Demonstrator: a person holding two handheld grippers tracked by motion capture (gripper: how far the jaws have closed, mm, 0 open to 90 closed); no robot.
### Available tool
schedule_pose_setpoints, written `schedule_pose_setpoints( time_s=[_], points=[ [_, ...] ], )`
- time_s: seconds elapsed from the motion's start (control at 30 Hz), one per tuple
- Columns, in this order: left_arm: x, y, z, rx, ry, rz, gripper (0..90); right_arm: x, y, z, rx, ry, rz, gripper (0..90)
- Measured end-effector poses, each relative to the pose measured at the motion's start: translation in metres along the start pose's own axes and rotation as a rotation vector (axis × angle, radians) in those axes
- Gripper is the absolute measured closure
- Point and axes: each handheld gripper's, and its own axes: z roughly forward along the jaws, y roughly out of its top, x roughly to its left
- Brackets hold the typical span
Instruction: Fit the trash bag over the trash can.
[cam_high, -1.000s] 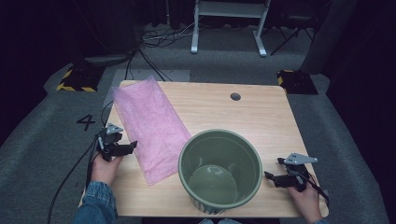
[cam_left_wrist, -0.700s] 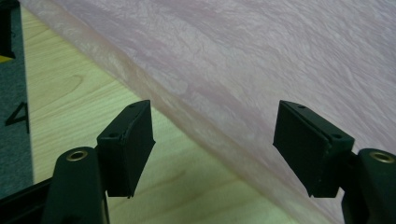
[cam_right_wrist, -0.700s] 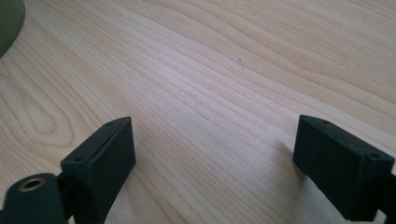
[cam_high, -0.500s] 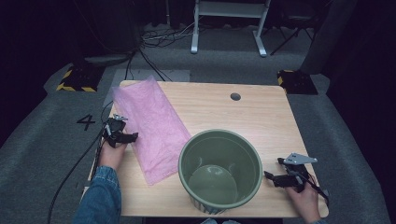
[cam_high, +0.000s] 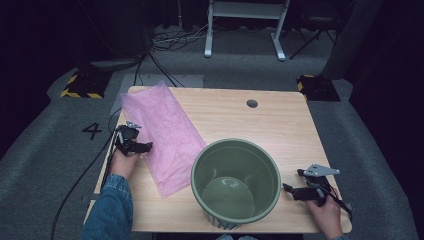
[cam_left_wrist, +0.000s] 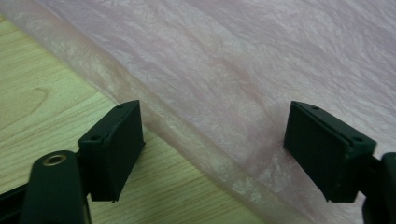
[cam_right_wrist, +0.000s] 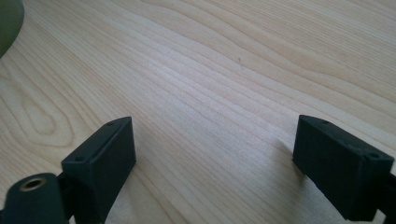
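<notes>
Left gripper view: jaws, just closing slightly, straddle pink sheet (cam_left_wrist: 261, 79) edge.

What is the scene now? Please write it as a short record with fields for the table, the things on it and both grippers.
table: wooden table, small round hole near the far edge
sheet: thin pink sheet, lying flat at the left
bucket: green bucket, upright, nothing inside, near the front edge
left gripper: jaws have just been closing a little, open, astride the sheet's edge
right gripper: open, over bare wood beside the bucket
</notes>
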Motion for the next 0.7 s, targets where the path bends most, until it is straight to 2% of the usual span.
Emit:
schedule_pose_setpoints(
  time_s=[0.03, 0.07, 0.17, 0.2, 0.23, 0.27, 0.3, 0.33, 0.37, 0.4, 0.47, 0.53, 0.57, 0.6, 0.63, 0.67, 0.7],
  points=[
    [-0.001, 0.000, -0.001, -0.002, -0.009, 0.010, 32.1, 0.000, 0.000, 0.000, 0.000, 0.000, 0.000, 13.1],
    [-0.004, 0.001, -0.002, -0.007, -0.011, 0.021, 42.1, 0.000, 0.000, 0.000, 0.000, 0.000, 0.000, 13.2],
    [-0.008, 0.002, -0.002, -0.008, -0.021, 0.040, 60.2, 0.000, 0.000, 0.000, -0.001, -0.002, 0.002, 13.7],
    [-0.011, 0.002, -0.003, -0.011, -0.031, 0.051, 60.2, 0.000, 0.000, 0.000, -0.001, -0.002, 0.002, 13.7],
    [-0.014, 0.001, -0.003, -0.018, -0.039, 0.064, 73.6, 0.001, 0.000, 0.000, 0.000, -0.003, 0.002, 13.8],
    [-0.014, 0.001, -0.003, -0.018, -0.039, 0.064, 80.8, 0.001, 0.000, 0.000, 0.000, -0.003, 0.002, 13.8],
    [-0.015, 0.001, -0.003, -0.017, -0.040, 0.058, 84.3, 0.000, 0.000, 0.000, -0.001, -0.002, 0.002, 13.8],
    [-0.014, 0.001, -0.004, -0.015, -0.048, 0.039, 86.6, 0.000, 0.000, 0.000, 0.000, -0.002, 0.002, 13.8],
    [-0.014, 0.001, -0.004, -0.015, -0.048, 0.039, 87.6, 0.000, 0.000, 0.000, 0.000, -0.002, 0.002, 13.8],
    [-0.009, 0.000, -0.006, -0.027, -0.084, -0.002, 87.9, 0.000, 0.000, 0.000, 0.000, -0.002, 0.002, 13.8],
    [-0.009, -0.001, -0.009, -0.038, -0.081, -0.001, 88.3, 0.000, 0.000, 0.000, 0.000, -0.002, 0.002, 13.8],
    [-0.007, -0.001, -0.019, -0.093, -0.096, 0.001, 88.7, 0.000, 0.000, 0.000, 0.000, -0.002, 0.002, 13.8],
    [-0.006, -0.001, -0.030, -0.133, -0.101, -0.002, 88.7, 0.000, 0.000, 0.000, 0.000, -0.002, 0.002, 13.8],
    [-0.006, -0.001, -0.030, -0.133, -0.101, -0.002, 88.7, 0.000, 0.000, 0.000, 0.000, -0.002, 0.002, 13.8],
    [-0.006, -0.002, -0.034, -0.152, -0.112, -0.004, 88.7, 0.000, 0.000, 0.000, 0.000, -0.002, 0.002, 13.8],
    [-0.007, -0.003, -0.044, -0.202, -0.144, -0.007, 88.7, 0.000, 0.000, 0.000, 0.000, -0.002, 0.002, 13.8],
    [-0.008, -0.003, -0.050, -0.224, -0.153, 0.001, 88.7, 0.000, 0.000, 0.000, 0.000, -0.001, 0.002, 13.8]
  ],
)
